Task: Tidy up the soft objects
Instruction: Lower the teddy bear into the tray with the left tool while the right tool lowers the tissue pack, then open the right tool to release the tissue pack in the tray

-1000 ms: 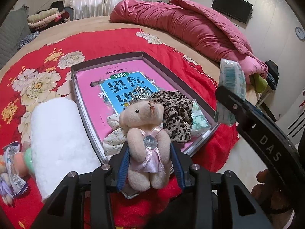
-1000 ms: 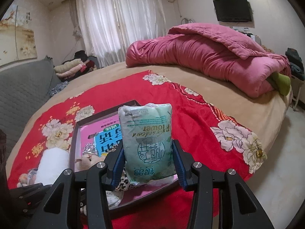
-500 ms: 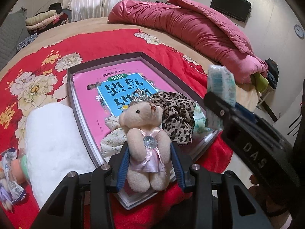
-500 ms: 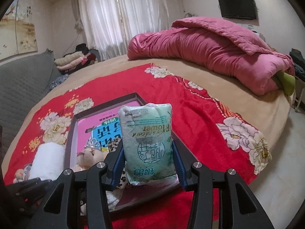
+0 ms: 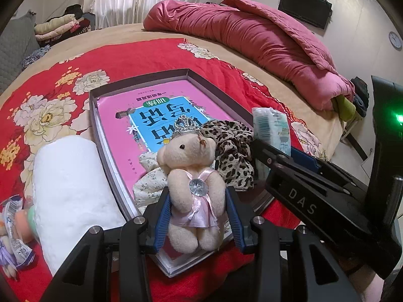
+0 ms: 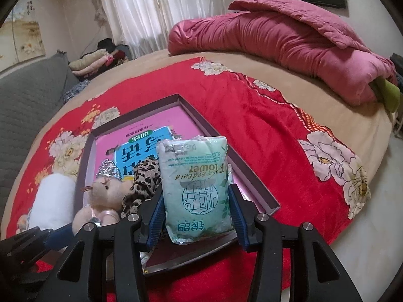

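Beige teddy bear (image 5: 192, 188) clamped in left gripper (image 5: 199, 217) fingers, green tissue pack (image 6: 197, 188) clamped in right gripper (image 6: 196, 217), both over tray (image 6: 252, 173) on bed.

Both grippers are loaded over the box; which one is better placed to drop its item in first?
Probably the left gripper: its teddy bear hangs just above the near corner of the box. The right gripper holds its tissue pack higher.

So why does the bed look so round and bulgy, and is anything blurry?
Left wrist view: fisheye lens bends the bed; teddy bear is sharp, wrapped toys at the left edge smear. Right wrist view: same curving, dark corners; tissue pack is crisp.
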Tool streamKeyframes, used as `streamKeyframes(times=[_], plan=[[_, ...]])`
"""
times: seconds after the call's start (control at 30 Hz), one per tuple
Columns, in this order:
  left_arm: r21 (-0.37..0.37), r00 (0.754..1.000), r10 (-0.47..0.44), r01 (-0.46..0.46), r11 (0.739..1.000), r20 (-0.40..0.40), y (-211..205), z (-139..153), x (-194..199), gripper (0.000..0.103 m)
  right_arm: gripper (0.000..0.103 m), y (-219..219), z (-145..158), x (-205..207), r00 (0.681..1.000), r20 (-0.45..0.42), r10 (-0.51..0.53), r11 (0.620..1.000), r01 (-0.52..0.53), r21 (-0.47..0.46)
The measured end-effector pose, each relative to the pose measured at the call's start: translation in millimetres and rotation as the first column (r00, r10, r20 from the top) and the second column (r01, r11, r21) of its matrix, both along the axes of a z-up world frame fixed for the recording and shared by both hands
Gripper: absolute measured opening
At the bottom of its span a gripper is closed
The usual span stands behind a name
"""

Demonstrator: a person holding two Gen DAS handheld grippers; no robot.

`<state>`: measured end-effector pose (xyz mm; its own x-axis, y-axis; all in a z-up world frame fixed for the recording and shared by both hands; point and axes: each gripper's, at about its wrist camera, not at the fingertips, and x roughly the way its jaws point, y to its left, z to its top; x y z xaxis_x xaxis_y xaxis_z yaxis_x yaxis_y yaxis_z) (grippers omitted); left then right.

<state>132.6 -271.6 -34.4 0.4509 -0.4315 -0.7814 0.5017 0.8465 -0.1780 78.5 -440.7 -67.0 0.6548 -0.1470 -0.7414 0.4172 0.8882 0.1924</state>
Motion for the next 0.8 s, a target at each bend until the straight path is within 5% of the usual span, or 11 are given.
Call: streamKeyframes(times=[0.33, 0.8], plan=[[-0.003, 1.000, 0.001, -0.001, 1.000, 0.000, 0.1, -0.2, -0.8, 0.042, 0.052, -3.1, -2.8, -0.4, 1.000, -0.001, -0.004, 1.000, 0.004, 0.024], [0.001, 1.000, -0.001, 0.001, 1.000, 0.002, 0.1, 0.6, -2.2, 0.042, 0.070, -4.1, 6.8, -10.2, 0.998, 0.064, -0.018, 1.000, 0.017, 0.022]])
